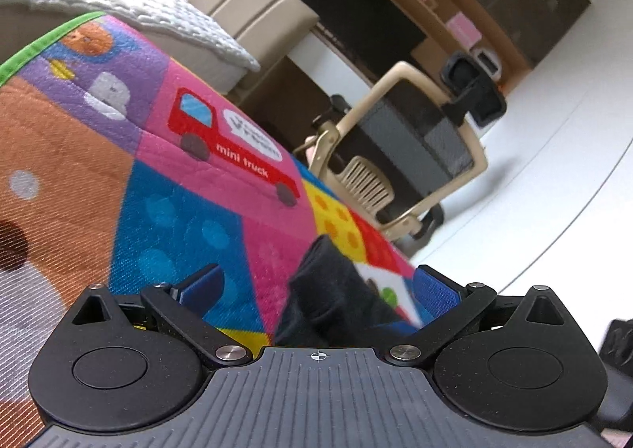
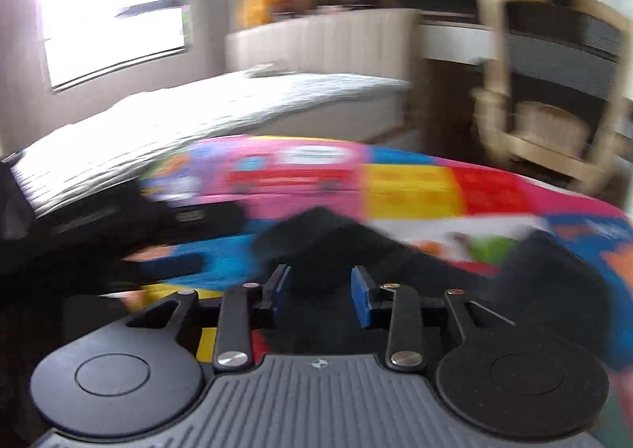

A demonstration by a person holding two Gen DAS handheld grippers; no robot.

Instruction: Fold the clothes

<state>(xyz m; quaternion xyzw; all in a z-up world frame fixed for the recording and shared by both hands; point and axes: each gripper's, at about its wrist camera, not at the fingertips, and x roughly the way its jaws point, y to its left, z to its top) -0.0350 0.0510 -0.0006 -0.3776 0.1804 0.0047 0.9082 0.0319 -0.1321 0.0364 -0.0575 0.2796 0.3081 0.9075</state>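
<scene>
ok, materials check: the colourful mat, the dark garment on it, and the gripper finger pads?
Mat: looks like quilted printed fabric, matte, with visible stitch lines and fine weave. Dark garment: soft black cloth, matte, lying in limp folds; fibre unclear. Finger pads: blue, with a woven-looking grip texture, likely rubber or textile facing on black, seemingly plastic, linkages.

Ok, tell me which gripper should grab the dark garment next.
Probably the right gripper: the dark garment lies centred between its partly open fingers. The left gripper is spread wide, with the cloth off to one side on the play mat.
</scene>
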